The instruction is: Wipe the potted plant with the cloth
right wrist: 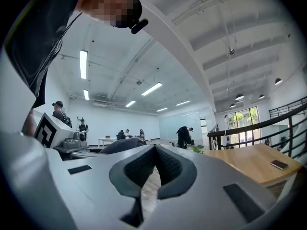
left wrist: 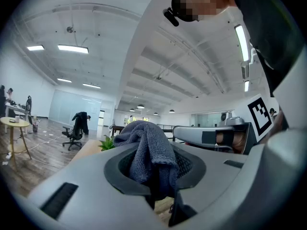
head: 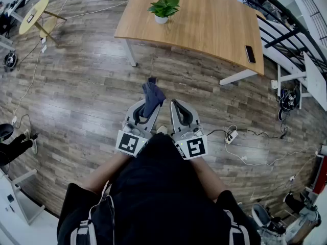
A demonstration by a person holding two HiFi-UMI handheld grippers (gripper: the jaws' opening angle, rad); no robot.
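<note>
The wooden floor point(head: 92, 86) fills most of the head view, and the table point(head: 204, 19) stands at its top, with the far edge cut off. The person stands on the floor, well apart from the table, and holds both grippers level and close to the body.

The left gripper point(head: 148, 108) is closed on the dark cloth point(head: 153, 93), which stands up bunched from between its jaws. The right gripper point(head: 175, 106) is closed too, tips together, with nothing inside.

The potted plant point(head: 164, 7) stands upright near the left end of the table, a little inside from the front edge. From the grippers it lies straight ahead, across the open floor. I judge neither hand clearly nearer, so the whole person must first go forward.

In the left gripper view only the leaves show, just left of the cloth; the pot is hidden behind the jaw. A phone point(head: 250, 53) lies near the right edge of the table.
</note>
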